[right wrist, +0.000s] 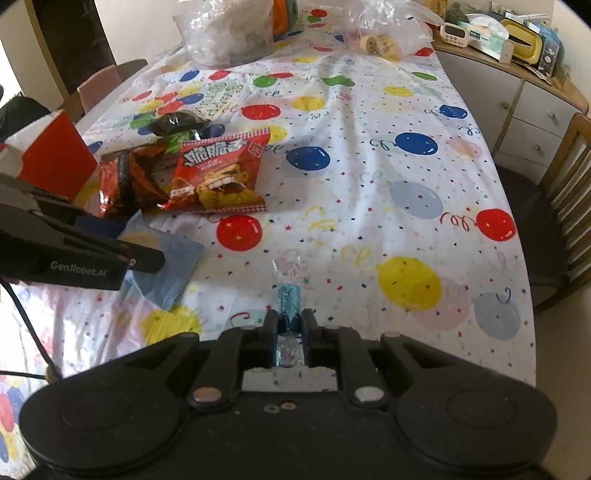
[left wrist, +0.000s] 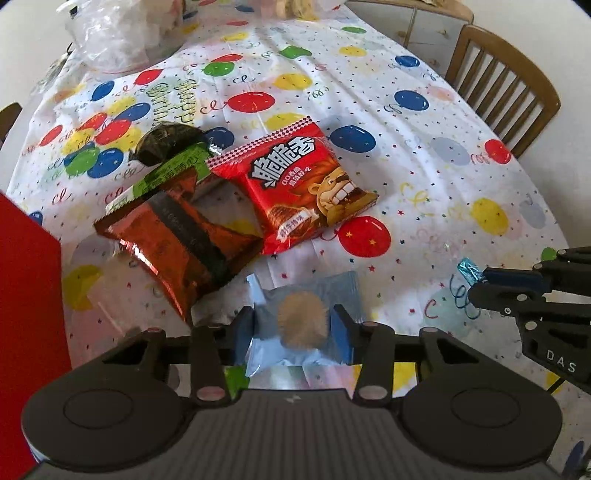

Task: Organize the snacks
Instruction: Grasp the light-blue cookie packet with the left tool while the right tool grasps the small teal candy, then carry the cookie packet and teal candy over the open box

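Observation:
My left gripper (left wrist: 293,319) is shut on a pale blue packet with a round cookie (left wrist: 303,325), seen also in the right wrist view (right wrist: 166,266). My right gripper (right wrist: 289,321) is shut on a small blue foil candy (right wrist: 289,295), whose end sticks out of it in the left wrist view (left wrist: 467,269). On the balloon tablecloth lie a red snack bag with a cartoon face (left wrist: 295,184), a brown foil packet (left wrist: 177,236), a green packet (left wrist: 166,173) and a dark seaweed snack (left wrist: 166,142). A red box (right wrist: 55,155) stands at the left.
Clear plastic bags (right wrist: 229,29) sit at the table's far end. A wooden chair (left wrist: 506,88) stands at the right side. A sideboard (right wrist: 517,66) with clutter stands beyond the table. The table edge (right wrist: 532,295) runs along the right.

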Action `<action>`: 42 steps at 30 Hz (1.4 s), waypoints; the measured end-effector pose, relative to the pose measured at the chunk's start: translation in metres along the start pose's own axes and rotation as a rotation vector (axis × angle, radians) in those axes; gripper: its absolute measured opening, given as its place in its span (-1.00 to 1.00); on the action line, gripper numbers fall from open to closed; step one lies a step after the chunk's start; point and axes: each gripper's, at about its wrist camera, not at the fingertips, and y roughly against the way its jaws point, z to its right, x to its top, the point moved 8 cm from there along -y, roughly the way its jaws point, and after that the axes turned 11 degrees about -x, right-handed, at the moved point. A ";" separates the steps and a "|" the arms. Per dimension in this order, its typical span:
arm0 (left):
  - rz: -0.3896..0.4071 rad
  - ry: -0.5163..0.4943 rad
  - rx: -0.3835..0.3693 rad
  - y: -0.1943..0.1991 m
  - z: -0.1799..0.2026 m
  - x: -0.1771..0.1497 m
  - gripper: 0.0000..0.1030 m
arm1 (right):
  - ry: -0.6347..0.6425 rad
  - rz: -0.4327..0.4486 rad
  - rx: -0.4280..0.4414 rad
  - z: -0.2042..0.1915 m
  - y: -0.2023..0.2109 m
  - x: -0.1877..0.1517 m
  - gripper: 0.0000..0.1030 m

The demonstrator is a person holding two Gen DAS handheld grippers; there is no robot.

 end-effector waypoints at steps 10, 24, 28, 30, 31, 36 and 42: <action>0.051 0.050 -0.064 0.039 0.002 -0.020 -0.15 | -0.016 0.028 0.038 -0.016 0.037 -0.005 -0.79; 0.179 0.118 -0.074 0.125 -0.040 -0.032 -0.15 | 0.020 0.120 0.068 -0.068 0.095 0.020 -0.79; 0.209 0.126 -0.062 0.149 -0.059 -0.033 -0.15 | 0.046 0.148 0.085 -0.095 0.107 0.033 -0.79; 0.222 0.134 -0.053 0.160 -0.069 -0.034 -0.15 | 0.060 0.162 0.093 -0.110 0.112 0.040 -0.79; 0.231 0.137 -0.050 0.166 -0.075 -0.034 -0.15 | 0.066 0.169 0.096 -0.117 0.114 0.043 -0.79; 0.267 0.158 -0.035 0.193 -0.104 -0.038 -0.15 | 0.089 0.196 0.115 -0.153 0.124 0.059 -0.79; 0.299 0.187 0.005 0.221 -0.147 -0.046 -0.14 | 0.116 0.221 0.148 -0.198 0.130 0.076 -0.79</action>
